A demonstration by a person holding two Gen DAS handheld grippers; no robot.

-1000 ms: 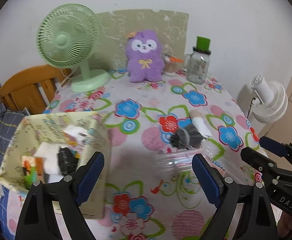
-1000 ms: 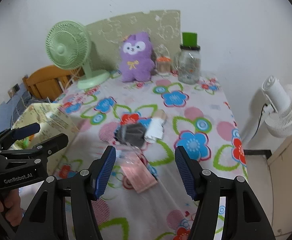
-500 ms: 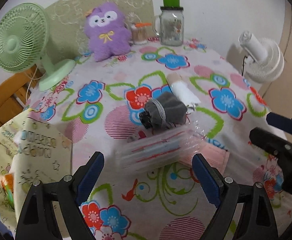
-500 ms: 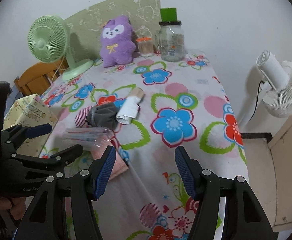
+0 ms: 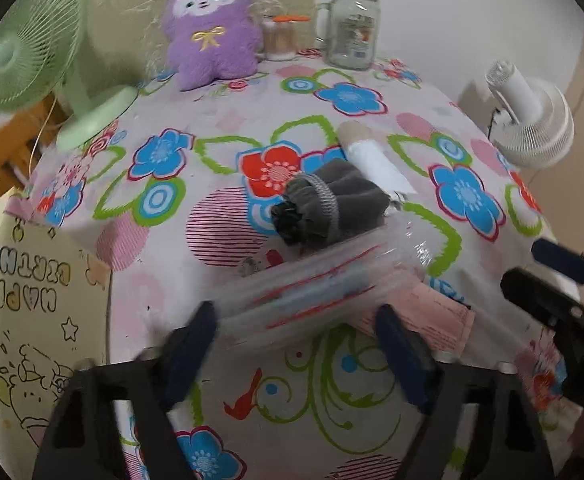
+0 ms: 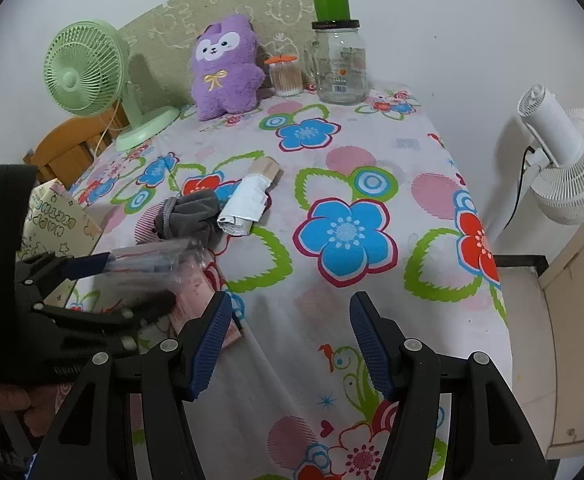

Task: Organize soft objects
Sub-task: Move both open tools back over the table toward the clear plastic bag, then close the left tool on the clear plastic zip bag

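A clear plastic packet with red lines (image 5: 311, 292) lies on the flowered tablecloth, partly over a pink packet (image 5: 431, 316). My left gripper (image 5: 295, 344) is open, its fingers on either side of the clear packet's near edge; it shows in the right wrist view (image 6: 132, 280) too. Behind lie a grey rolled cloth (image 5: 327, 204) and a white roll (image 5: 375, 160). My right gripper (image 6: 288, 340) is open and empty above bare tablecloth. A purple plush toy (image 6: 228, 68) sits at the back.
A yellow printed box (image 5: 20, 320) stands at the left table edge. A green fan (image 6: 88, 76), a glass jar with green lid (image 6: 339, 60) and a small jar (image 6: 286, 76) stand at the back. A white fan (image 6: 563, 160) stands right of the table.
My left gripper has swung from the yellow box to the right and forward, closing in around the clear packet. My right gripper has moved right, towards the table's right part.
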